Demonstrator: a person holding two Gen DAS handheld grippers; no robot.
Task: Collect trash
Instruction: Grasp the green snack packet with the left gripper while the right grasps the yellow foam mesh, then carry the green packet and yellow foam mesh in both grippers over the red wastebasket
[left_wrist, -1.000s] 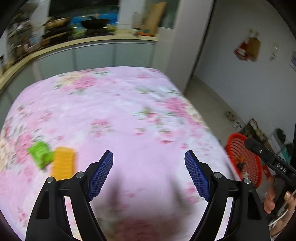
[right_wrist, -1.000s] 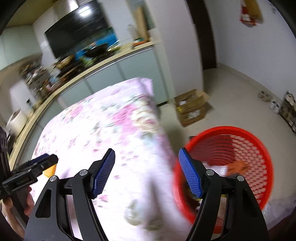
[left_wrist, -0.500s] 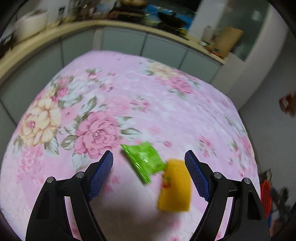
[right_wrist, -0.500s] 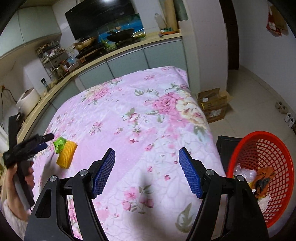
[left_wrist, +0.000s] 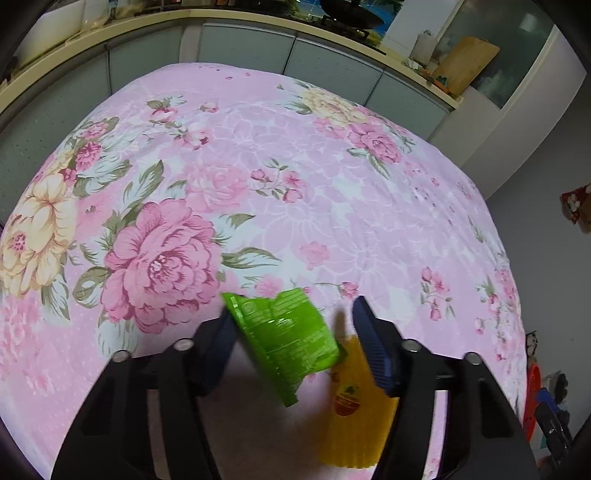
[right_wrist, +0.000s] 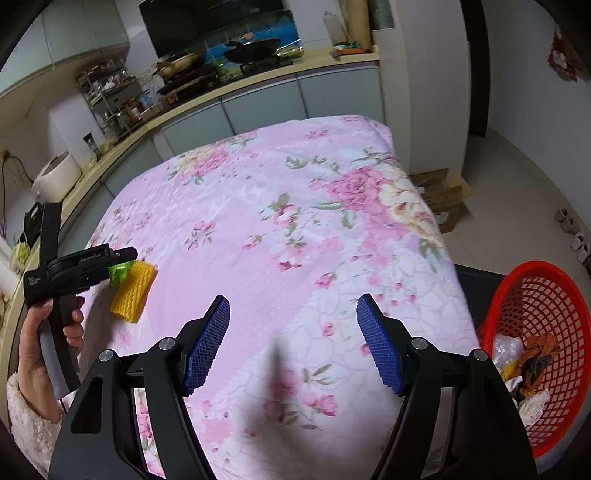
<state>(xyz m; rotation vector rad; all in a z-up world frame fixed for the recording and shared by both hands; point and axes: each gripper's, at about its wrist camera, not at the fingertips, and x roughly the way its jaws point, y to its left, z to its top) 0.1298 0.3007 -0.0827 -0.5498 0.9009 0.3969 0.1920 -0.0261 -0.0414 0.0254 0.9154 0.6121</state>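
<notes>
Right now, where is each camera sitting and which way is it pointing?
Left wrist: on the left gripper, looking down along its fingers at the green wrapper between them and the yellow foam sleeve on the floral tablecloth.
Right wrist: on the right gripper, facing across the cloth toward the kitchen counter; the red basket sits lower right; the left hand shows.
Shared: wrapper, sleeve, cloth, counter.

A crumpled green wrapper (left_wrist: 288, 339) sits tilted between the left gripper's (left_wrist: 295, 339) fingers, overlapping a yellow ribbed foam sleeve (left_wrist: 354, 417) lying just right.
</notes>
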